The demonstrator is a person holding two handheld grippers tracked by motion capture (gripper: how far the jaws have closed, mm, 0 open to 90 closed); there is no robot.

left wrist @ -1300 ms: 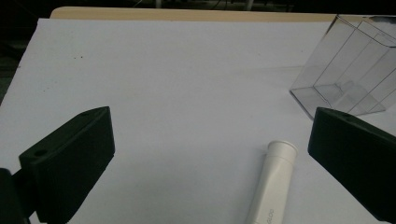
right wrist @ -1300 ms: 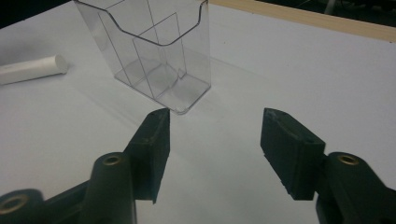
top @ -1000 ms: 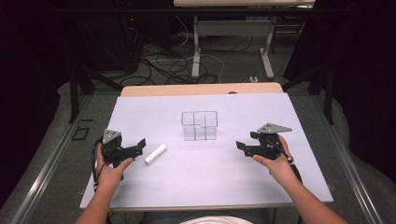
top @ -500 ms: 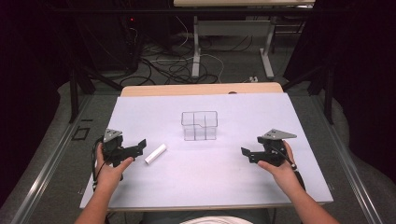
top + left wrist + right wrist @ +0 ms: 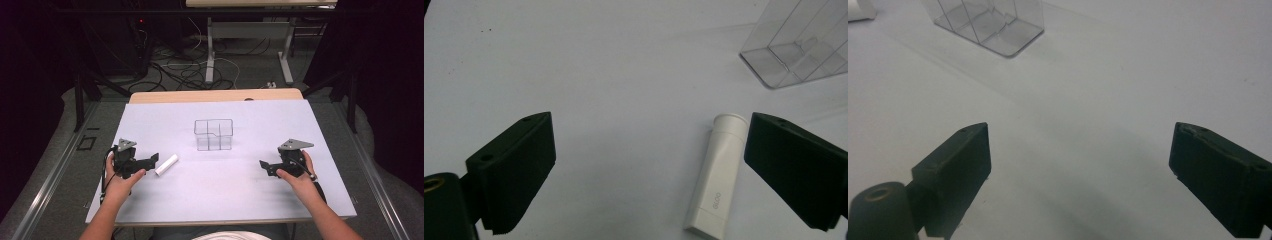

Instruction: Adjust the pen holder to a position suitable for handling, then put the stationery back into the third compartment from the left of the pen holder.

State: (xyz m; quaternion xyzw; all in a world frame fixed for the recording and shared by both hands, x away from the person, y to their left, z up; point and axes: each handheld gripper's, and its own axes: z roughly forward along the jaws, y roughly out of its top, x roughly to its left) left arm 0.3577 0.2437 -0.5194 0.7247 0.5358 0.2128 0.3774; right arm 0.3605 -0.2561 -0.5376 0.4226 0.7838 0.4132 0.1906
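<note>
White tube (image 5: pixel 718 177) lying flat on the white table surface (image 5: pixel 220 185), cap end pointing toward the clear box; faint grey lettering near the flat crimped end, reading something like "GLOO", too soft to confirm. No other legible writing.

Clear plastic organiser box (image 5: pixel 214 134) with inner dividers, upright near the middle of the table, well apart from both grippers; seen also at the upper right of the left gripper view (image 5: pixel 804 47) and the upper left of the right gripper view (image 5: pixel 990 22). Compartments look bare.

Left gripper (image 5: pixel 150 161) held low over the table at the left, jaws spread wide, gripping nothing; tube just beside its tips in the high view (image 5: pixel 167 164), lying close to the right-hand jaw in the left gripper view, not clamped. Left hand (image 5: pixel 119 180) wrapped around the handle.

Right gripper (image 5: pixel 265 167) at the right side, jaws likewise wide apart, bare table between them; right hand (image 5: pixel 297 177) behind it. Grey three-cornered plates on top of both grippers.

Beyond the far edge: wooden strip (image 5: pixel 215 95) of tabletop, tangled cables (image 5: pixel 195 70) on the floor, metal desk legs (image 5: pixel 210 50), dark surroundings. Nothing between the tube and the box.
</note>
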